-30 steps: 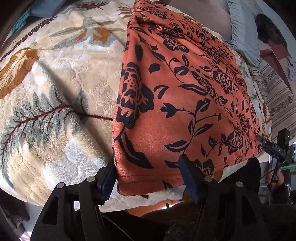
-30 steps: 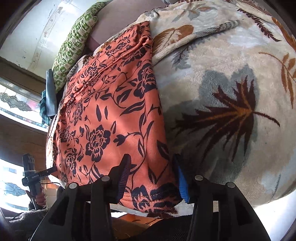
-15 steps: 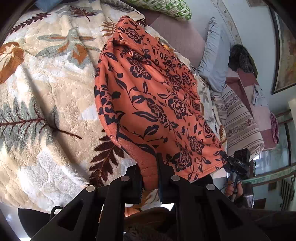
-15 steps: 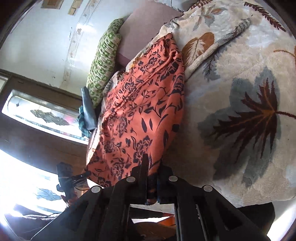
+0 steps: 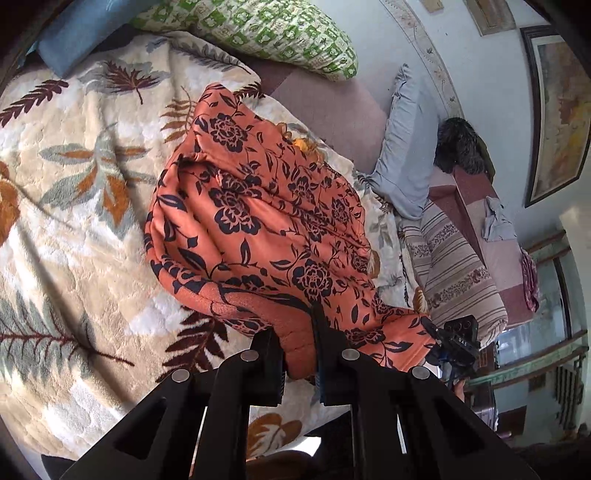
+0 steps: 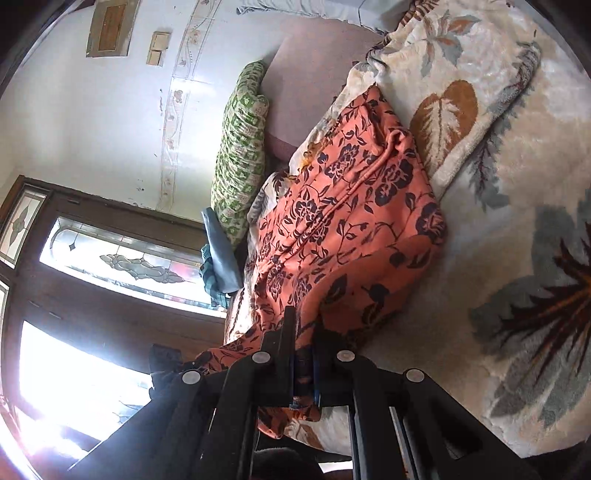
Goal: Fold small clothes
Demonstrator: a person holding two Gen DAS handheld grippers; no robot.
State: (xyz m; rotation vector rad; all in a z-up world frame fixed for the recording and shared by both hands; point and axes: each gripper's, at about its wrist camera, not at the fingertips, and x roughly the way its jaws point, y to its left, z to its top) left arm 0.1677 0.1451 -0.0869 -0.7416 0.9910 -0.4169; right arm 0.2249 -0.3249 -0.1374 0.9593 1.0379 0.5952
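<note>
An orange garment (image 5: 266,229) with a dark floral print lies along a cream leaf-patterned blanket (image 5: 74,206) on a bed. Its near hem is bunched and raised off the blanket at both corners. My left gripper (image 5: 299,332) is shut on the hem's left corner, a fold of fabric pinched between its pads. In the right wrist view the same garment (image 6: 351,221) runs away from me, and my right gripper (image 6: 304,332) is shut on the hem's other corner. The other gripper (image 5: 458,343) shows at the garment's far corner in the left wrist view.
A green patterned pillow (image 5: 258,33) and a blue cushion (image 5: 74,33) lie at the bed's head. A grey pillow (image 5: 406,158) and a striped bolster (image 5: 454,273) sit to the right. A bright window with stained glass (image 6: 110,258) fills the right view's left side.
Both grippers went from open around the flat hem to shut on it. They then rose and tipped up, lifting the near edge so the garment bunches and wrinkles.
</note>
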